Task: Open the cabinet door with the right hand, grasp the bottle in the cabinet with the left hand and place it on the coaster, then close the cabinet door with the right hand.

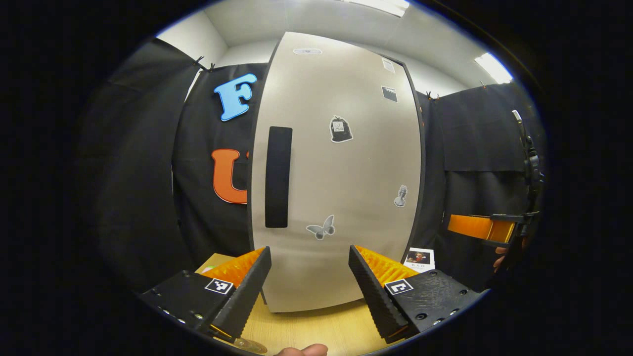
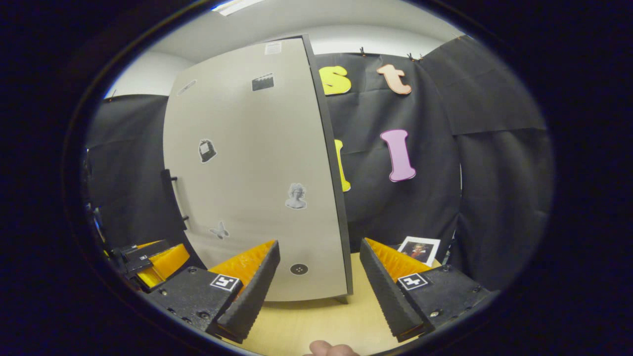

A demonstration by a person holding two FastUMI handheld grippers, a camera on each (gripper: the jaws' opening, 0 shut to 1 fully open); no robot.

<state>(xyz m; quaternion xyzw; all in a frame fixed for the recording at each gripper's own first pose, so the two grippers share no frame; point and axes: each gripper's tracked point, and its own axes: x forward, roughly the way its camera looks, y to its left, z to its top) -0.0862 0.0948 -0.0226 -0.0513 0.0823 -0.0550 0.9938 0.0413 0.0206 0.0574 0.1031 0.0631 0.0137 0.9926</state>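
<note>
Cabinet door (image 1: 341, 173) is standing shut, its pale grey face filling the middle of the left gripper view, with a long black handle (image 1: 278, 177) running upright near its left edge and small stickers, a butterfly (image 1: 321, 228) among them, dotting the panel. The cabinet is sitting on a light wooden worktop (image 1: 321, 329). To its right a small framed picture (image 1: 419, 259) is leaning at the foot of the black cloth wall.

The bottle and coaster can't be made out here, with that closed door blocking whatever sits inside.

The left tool (image 1: 310, 277) is hanging in front of the door with its fingers spread wide, gripping nothing and touching nothing. In the right gripper view the right tool (image 2: 320, 282) is likewise gaping wide and empty, pointing at the door's right edge, clear of it. The left tool (image 2: 153, 259) is also peeking in low at that view's left edge.
</note>
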